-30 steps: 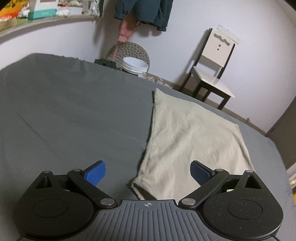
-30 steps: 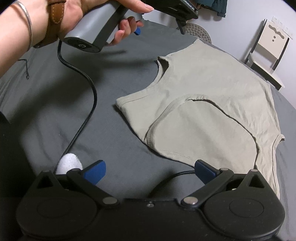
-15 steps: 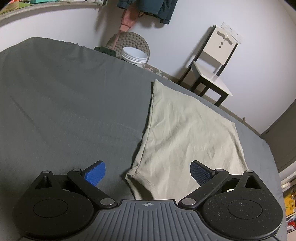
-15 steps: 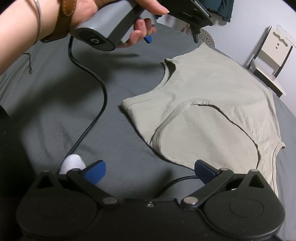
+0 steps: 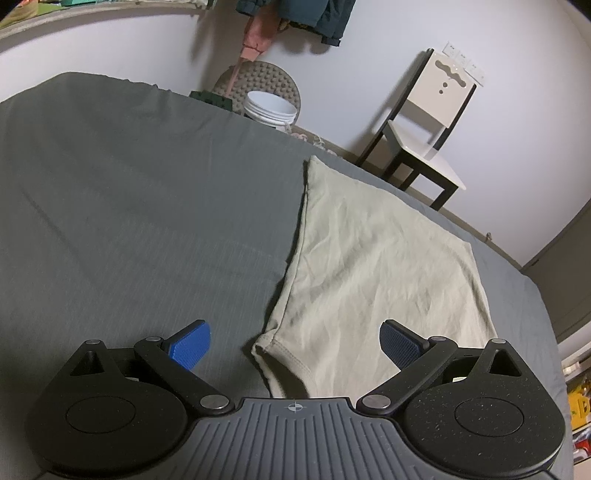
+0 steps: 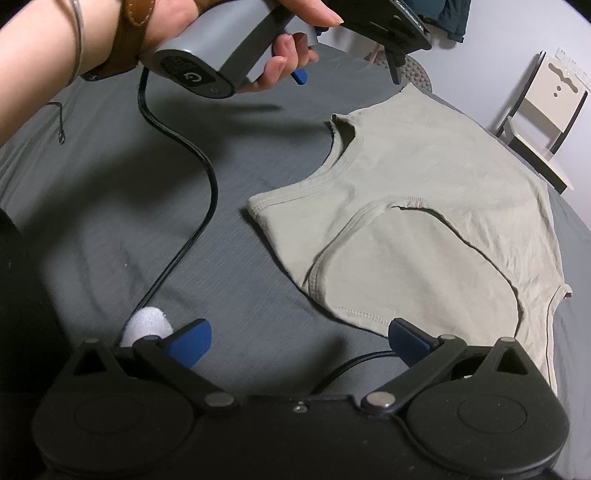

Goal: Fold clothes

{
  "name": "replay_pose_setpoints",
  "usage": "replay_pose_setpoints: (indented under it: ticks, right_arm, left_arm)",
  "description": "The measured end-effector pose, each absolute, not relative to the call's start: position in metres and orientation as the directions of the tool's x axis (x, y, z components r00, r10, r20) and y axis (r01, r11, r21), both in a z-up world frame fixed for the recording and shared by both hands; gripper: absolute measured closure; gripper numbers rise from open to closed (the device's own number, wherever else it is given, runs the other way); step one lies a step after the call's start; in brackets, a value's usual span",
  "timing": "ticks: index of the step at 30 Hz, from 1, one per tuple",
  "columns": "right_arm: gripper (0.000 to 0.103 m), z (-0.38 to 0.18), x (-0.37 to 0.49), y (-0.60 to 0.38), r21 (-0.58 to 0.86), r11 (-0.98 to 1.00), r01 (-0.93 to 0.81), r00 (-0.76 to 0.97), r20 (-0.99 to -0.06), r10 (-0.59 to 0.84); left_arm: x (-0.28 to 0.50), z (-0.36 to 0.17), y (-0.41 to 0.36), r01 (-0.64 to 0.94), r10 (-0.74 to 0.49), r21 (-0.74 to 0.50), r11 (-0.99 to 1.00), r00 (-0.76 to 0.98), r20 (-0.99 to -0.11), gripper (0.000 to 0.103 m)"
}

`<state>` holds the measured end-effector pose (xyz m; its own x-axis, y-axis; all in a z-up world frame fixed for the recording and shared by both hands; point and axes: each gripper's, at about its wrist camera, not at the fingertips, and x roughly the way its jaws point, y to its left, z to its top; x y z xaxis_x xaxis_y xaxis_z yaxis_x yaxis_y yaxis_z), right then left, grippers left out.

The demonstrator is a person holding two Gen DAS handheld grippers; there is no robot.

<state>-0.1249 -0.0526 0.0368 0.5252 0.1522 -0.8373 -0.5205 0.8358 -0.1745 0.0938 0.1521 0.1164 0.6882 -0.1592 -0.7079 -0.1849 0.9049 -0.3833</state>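
Observation:
A beige sleeveless top (image 5: 373, 266) lies flat on the dark grey bed sheet (image 5: 129, 206). In the left wrist view its near shoulder strap corner (image 5: 275, 350) sits just ahead of my left gripper (image 5: 295, 347), which is open and empty. The right wrist view shows the top (image 6: 436, 221) with its neckline facing me. My right gripper (image 6: 299, 341) is open, hovering just short of the neckline hem (image 6: 354, 314). A hand (image 6: 280, 55) holds the left gripper's grey handle (image 6: 225, 55) above the top's upper left strap.
A black cable (image 6: 192, 206) runs from the handle across the sheet. Beyond the bed stand a white and black chair (image 5: 428, 133), a white bucket (image 5: 271, 109) and a round woven seat (image 5: 258, 79). Clothes hang on the wall (image 5: 310, 14).
The left gripper has tilted and come nearer to the strap corner, which now sits further left between its fingers. The right view has crept slightly toward the neckline. Both grippers stayed open.

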Motion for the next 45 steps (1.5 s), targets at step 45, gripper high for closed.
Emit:
replay_pose_setpoints:
  ticks: [45]
  right_arm:
    - [0.0, 0.0359, -0.1282, -0.0561, -0.2, 0.841, -0.503, 0.562, -0.815, 0.142]
  left_arm:
    - [0.0941, 0.1164, 0.1557, -0.135, -0.231, -0.437, 0.889, 0.691, -0.685, 0.004]
